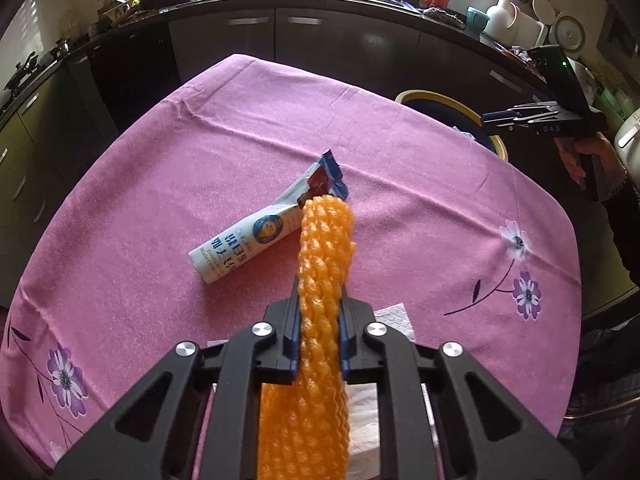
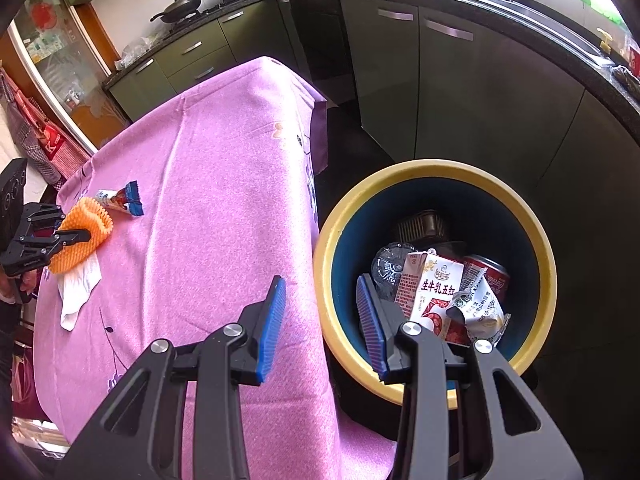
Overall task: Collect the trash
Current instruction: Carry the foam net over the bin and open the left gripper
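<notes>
The left gripper [image 1: 320, 320] pinches the orange foam net [image 1: 324, 264], its pads pressed into the net's sides just above a white tissue [image 2: 78, 288] on the pink-clothed worktop [image 1: 200, 152]. A blue-and-white wrapper [image 1: 260, 232] lies touching the net's far end. The right gripper [image 2: 322, 320] hangs spread and empty over the rim of the yellow-rimmed bin [image 2: 532, 240], which holds cartons and a can.

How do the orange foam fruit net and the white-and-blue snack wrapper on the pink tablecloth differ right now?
The orange foam fruit net is squeezed between the pads of the left gripper; the white-and-blue snack wrapper lies loose, ungripped. The net is a plain, bumpy mesh sleeve; the wrapper is smooth, printed film. The net's far end overlaps the wrapper's torn blue end. Both are still over the pink tablecloth, not in the bin.
</notes>
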`<state>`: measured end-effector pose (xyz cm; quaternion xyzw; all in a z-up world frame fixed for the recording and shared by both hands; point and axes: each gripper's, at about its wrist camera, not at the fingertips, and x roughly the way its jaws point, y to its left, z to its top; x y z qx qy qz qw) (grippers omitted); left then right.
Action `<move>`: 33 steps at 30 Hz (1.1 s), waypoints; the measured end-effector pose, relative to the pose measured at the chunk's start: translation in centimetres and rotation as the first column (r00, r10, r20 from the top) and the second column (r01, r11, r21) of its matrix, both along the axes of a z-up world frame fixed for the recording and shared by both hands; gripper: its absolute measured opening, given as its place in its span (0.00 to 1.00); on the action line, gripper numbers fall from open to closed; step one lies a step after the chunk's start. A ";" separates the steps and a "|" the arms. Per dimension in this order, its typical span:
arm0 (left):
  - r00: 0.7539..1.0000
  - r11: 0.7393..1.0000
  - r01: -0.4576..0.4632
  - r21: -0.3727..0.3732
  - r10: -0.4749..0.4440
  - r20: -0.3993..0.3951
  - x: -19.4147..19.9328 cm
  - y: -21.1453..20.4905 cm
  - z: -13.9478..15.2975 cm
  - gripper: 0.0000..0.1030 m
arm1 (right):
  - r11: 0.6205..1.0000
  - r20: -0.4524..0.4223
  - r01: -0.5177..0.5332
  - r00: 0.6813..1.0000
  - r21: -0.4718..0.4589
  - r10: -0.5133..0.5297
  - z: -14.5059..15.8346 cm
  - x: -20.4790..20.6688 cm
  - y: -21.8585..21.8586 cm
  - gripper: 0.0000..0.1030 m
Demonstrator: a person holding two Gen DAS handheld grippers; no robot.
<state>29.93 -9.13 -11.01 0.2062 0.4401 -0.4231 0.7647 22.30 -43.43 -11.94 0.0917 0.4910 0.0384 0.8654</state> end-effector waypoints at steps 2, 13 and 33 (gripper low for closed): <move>1.000 1.000 0.014 0.013 -0.014 0.026 -1.0 -0.5 0.9 0.13 | 1.000 0.010 0.001 1.000 0.004 -0.001 0.3 -0.4 -0.2 0.36; 0.990 0.990 0.139 -0.032 -0.137 0.044 -5.5 -12.1 6.9 0.13 | 0.994 0.068 0.106 0.992 -0.036 -0.104 2.3 -4.2 -5.5 0.36; 0.980 0.977 0.197 0.079 -0.198 0.013 0.2 -39.3 -1.9 0.43 | 0.962 0.027 0.274 0.961 0.018 -0.275 -0.6 -11.1 -16.3 0.36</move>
